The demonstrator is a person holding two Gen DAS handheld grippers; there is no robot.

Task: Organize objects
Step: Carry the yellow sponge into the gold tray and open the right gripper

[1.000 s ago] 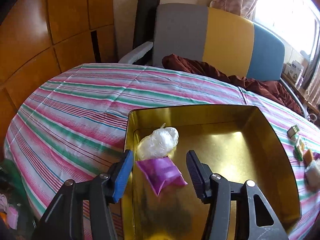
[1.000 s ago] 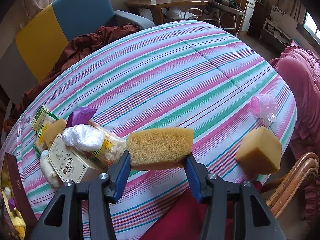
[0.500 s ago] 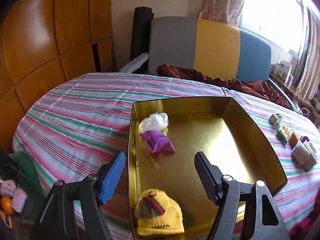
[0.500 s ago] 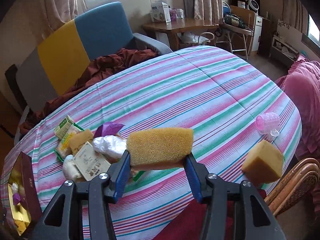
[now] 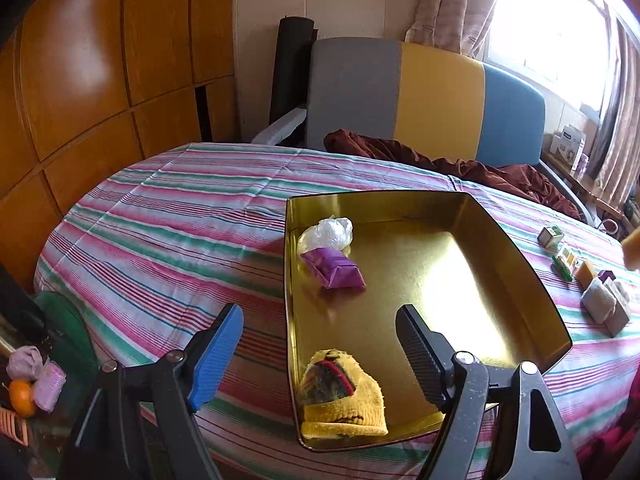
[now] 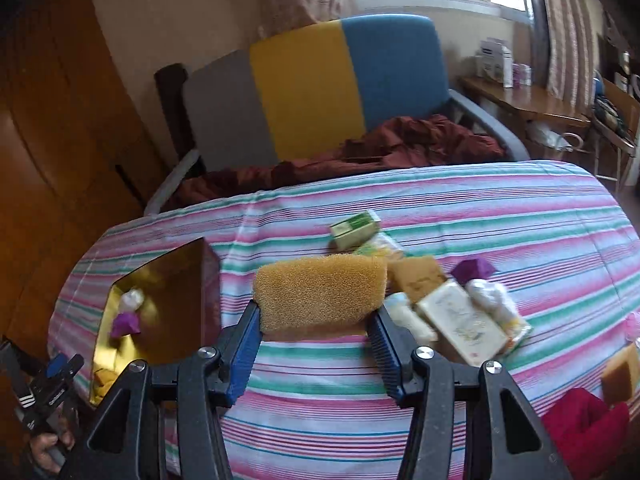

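A gold tray (image 5: 516,248) on the striped tablecloth holds a white plastic bag (image 5: 328,232), a purple packet (image 5: 334,268) and a yellow knitted hat (image 5: 342,396). My left gripper (image 5: 318,320) hovers over the tray's near end. Its jaws are opening and nothing is between them. My right gripper (image 6: 316,312) is shut on a tan sponge (image 6: 320,292), held above the cloth to the right of the tray (image 6: 172,280). Beyond the sponge lies a pile: a green box (image 6: 354,230), a white box (image 6: 464,324), a purple packet (image 6: 474,268) and a second sponge (image 6: 416,276).
A grey, yellow and blue sofa (image 5: 436,96) with a dark red blanket (image 5: 460,164) stands behind the table. Wooden panels (image 5: 100,80) line the left wall. Another sponge (image 6: 620,372) and a red cloth (image 6: 580,424) sit at the table's near right edge.
My left gripper drew back from the purple packet, left it in the tray and opened wider; the yellow hat came into view. My right gripper swung left with the sponge, towards the tray.
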